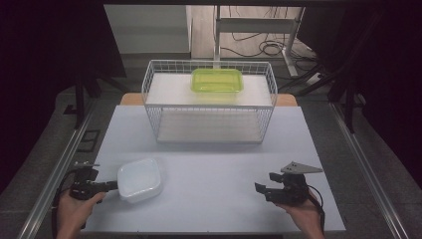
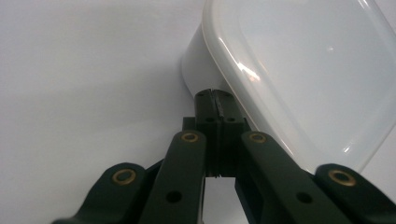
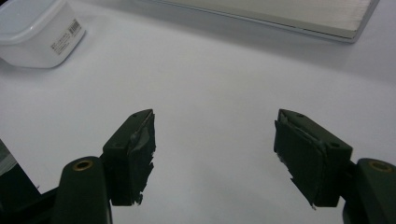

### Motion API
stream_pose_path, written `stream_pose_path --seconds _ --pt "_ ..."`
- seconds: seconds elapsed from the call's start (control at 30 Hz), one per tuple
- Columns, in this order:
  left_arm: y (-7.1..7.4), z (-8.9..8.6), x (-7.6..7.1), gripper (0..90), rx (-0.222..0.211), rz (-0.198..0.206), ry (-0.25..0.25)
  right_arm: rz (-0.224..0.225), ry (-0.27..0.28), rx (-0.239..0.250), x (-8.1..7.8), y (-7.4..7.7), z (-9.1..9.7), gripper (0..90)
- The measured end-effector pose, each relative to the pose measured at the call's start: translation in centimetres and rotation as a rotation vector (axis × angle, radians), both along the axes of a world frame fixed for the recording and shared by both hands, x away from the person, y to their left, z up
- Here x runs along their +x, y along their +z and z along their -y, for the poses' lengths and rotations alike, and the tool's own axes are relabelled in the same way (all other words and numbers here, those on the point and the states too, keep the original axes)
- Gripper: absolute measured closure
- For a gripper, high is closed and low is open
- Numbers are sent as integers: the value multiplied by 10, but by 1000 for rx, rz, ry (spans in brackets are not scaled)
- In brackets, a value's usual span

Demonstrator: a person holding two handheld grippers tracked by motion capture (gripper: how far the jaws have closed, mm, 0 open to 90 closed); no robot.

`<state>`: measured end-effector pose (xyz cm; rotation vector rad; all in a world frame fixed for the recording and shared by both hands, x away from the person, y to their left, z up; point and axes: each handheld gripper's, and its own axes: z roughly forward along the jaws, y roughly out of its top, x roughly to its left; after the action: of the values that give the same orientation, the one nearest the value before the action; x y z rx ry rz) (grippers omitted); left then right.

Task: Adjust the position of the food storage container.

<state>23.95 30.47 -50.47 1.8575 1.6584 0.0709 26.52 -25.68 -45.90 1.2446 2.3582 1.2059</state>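
Two grippers sat low over the white table (image 1: 209, 189), one at each near corner. The left gripper (image 1: 110, 185) had its jaws pressed together on the near rim of a white plastic container (image 1: 140, 179), which stood on the table's near left part; in the left gripper view the pinched rim met the closed jaw tips at the container's (image 2: 299, 70) edge, with its translucent lid facing up. The right gripper (image 1: 262, 191) rested near the table's right front with its jaws spread wide and nothing between them, well apart from the container (image 3: 35, 32), whose side carried a barcode label. Farther back, a white wire basket (image 1: 209, 102) stood in the middle of the table, and a green lidded container (image 1: 217, 80) lay on its upper level
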Motion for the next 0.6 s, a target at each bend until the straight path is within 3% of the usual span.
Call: stream_pose_path --seconds 0.3,0.6 --pt "1 19 13 897 -3 2 -43 -1 2 -4 0 -1 0 292" --pt "3 50 28 897 17 9 -107 -1 1 0 0 0 0 292"
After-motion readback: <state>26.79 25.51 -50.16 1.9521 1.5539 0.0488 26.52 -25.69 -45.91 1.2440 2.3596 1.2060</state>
